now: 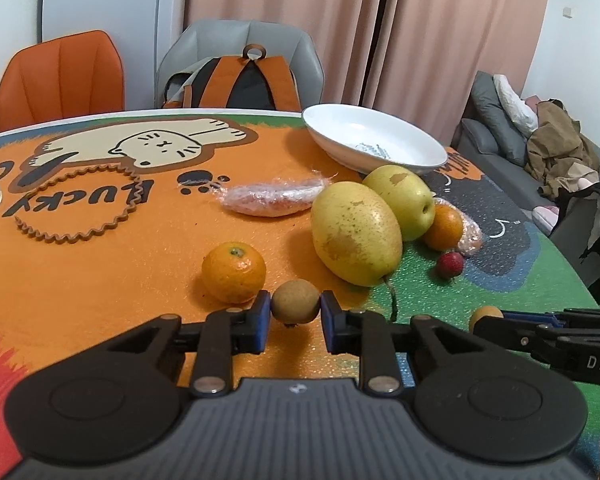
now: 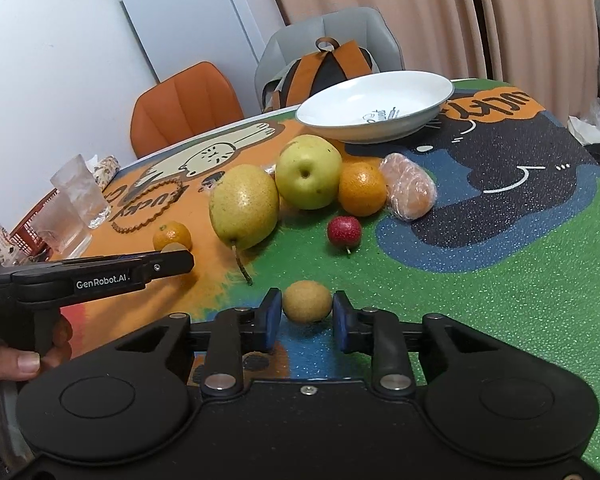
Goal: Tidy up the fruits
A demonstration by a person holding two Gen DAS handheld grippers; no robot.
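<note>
Orange chair point(image 1: 60, 76) & grey chair point(image 1: 244, 40) w/ orange-black backpack point(image 1: 240, 84) behind table's far edge; two glasses point(image 2: 76, 200) at its left edge (cat-print mat point(image 1: 100, 240) on top). Pink curtains point(image 1: 300, 20) behind.

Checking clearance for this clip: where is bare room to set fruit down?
The white bowl is empty. Bare mat lies right of the red fruit, toward the table edge. Crowded: the pears and orange cluster before the bowl.
</note>
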